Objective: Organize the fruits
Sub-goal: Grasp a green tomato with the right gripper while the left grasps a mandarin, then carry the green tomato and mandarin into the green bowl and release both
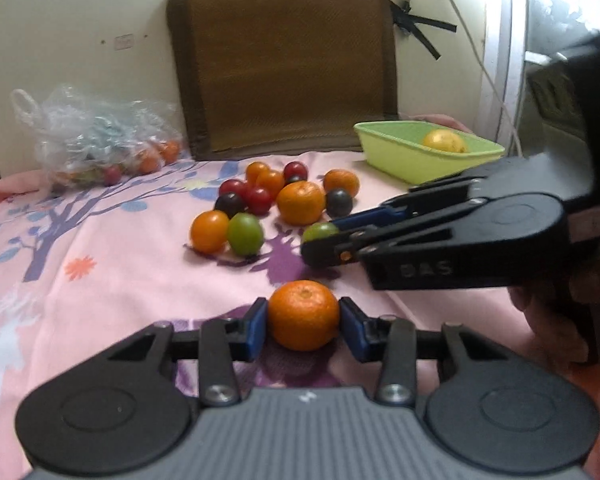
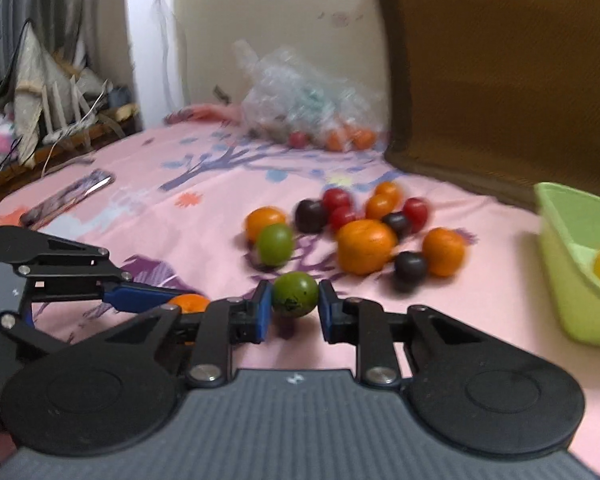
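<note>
Both grippers low, side by side: left gripper (image 1: 303, 325) and right gripper (image 2: 293, 307) seemingly part-open

In the left wrist view the right tool (image 1: 320, 248) covers most of a green fruit (image 1: 319, 231). The green tub (image 2: 572, 280) runs off the right wrist picture's edge, and the fruit pile (image 2: 364, 232) there is smeared by blur. The bag's (image 1: 96, 136) contents stay unclear through crinkled plastic.

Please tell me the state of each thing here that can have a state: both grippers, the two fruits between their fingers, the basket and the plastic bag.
Left gripper: around the orange, not clearly clamped.
Orange: resting on the cloth.
Right gripper: around the green fruit, small gaps visible.
Green fruit: on the cloth.
Green basket: upright, holds one yellow fruit.
Plastic bag: crumpled, fruit inside.
</note>
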The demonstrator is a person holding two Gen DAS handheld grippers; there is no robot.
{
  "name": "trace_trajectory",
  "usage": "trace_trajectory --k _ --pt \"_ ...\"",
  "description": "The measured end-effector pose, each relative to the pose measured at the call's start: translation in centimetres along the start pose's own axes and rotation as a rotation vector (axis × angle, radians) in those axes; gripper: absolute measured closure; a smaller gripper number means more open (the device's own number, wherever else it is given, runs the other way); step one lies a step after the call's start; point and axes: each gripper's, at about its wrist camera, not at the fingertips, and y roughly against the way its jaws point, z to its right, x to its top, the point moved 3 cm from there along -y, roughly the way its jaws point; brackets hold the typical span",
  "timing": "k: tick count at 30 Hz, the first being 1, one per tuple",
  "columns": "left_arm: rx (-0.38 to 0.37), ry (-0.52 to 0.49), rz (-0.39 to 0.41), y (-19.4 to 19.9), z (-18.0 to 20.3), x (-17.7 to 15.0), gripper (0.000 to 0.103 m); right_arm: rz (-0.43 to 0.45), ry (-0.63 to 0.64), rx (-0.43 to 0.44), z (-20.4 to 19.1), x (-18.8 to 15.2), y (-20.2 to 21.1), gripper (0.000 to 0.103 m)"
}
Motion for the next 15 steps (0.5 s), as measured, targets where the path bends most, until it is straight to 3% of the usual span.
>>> trace_trajectory --k 3,7,11,15 --pt "-0.040 0.026 0.013 -0.6 -0.2 1.8 0.064 0.097 -0.061 -0.076 3.0 0.4 2.6 0.076" --pt "-0.115 0.027 0.093 -2.9 1.1 7.9 0.064 0.229 -0.137 -0.280 8.8 0.9 6.6 0.076" --pt "-0.158 -0.040 0.156 -5.8 4.4 12.4 0.064 0.261 -0.180 -0.477 13.7 0.1 9.0 0.076" --pt "-0.166 -0.154 0.174 -10.9 8.8 15.4 0.064 0.264 -0.202 -0.582 16.3 -1.3 9.3 0.075"
